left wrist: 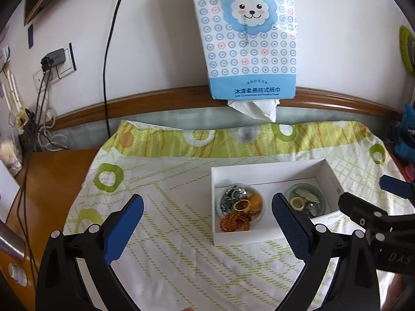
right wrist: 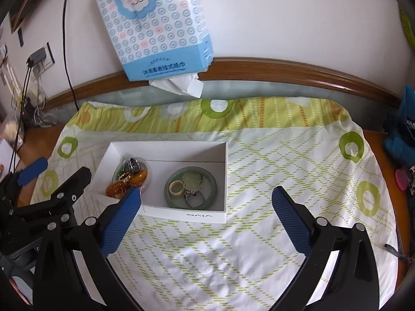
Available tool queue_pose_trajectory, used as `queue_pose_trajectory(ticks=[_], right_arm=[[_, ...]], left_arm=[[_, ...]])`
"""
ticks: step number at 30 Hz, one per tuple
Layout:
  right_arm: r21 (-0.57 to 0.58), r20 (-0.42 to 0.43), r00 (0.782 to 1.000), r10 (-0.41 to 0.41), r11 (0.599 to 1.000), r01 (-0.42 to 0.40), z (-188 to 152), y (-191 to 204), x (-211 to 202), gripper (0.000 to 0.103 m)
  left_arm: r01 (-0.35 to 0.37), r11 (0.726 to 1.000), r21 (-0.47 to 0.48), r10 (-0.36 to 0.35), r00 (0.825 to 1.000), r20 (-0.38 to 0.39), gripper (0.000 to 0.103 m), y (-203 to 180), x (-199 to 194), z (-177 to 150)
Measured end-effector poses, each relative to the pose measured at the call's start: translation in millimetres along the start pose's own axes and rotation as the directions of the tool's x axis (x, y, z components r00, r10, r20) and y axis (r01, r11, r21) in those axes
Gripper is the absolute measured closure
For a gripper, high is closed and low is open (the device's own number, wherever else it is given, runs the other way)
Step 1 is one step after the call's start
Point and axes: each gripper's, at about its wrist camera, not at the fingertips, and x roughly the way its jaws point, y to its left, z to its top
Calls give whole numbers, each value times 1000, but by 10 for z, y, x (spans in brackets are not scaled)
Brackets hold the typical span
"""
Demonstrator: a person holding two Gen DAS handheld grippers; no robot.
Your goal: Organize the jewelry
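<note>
A white box (left wrist: pixel 262 172) (right wrist: pixel 199 213) lies on the patterned cloth and holds jewelry. At its left end a pale bangle (left wrist: pixel 264 203) rings a watch (left wrist: pixel 233 194), an amber piece (left wrist: pixel 255 200) and amber beads (left wrist: pixel 234 220). At its right end a green jade bangle (right wrist: pixel 190 189) rings a cream ring (right wrist: pixel 177 188), a jade pendant (right wrist: pixel 192 180) and a silver ring (right wrist: pixel 195 199). My left gripper (left wrist: pixel 207 207) is open and empty, left of the box. My right gripper (right wrist: pixel 206 202) is open and empty, above the box's near right corner.
A hanging tissue pack (left wrist: pixel 246 33) (right wrist: pixel 153 23) is on the wall behind the table. Cables and sockets (left wrist: pixel 46 67) are at the far left. Blue and pink items (right wrist: pixel 404 140) sit at the right table edge. A wooden rail (right wrist: pixel 285 70) runs along the back.
</note>
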Motion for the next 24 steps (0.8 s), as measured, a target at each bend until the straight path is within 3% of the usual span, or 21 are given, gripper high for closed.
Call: queue_pose_trajectory(ticks=[24], right_arm=[[3,-32,999,7,1000,-7,-42,-6,66,7]], left_arm=[[15,1000,14,-15,999,-38,6,-53,117,-12]])
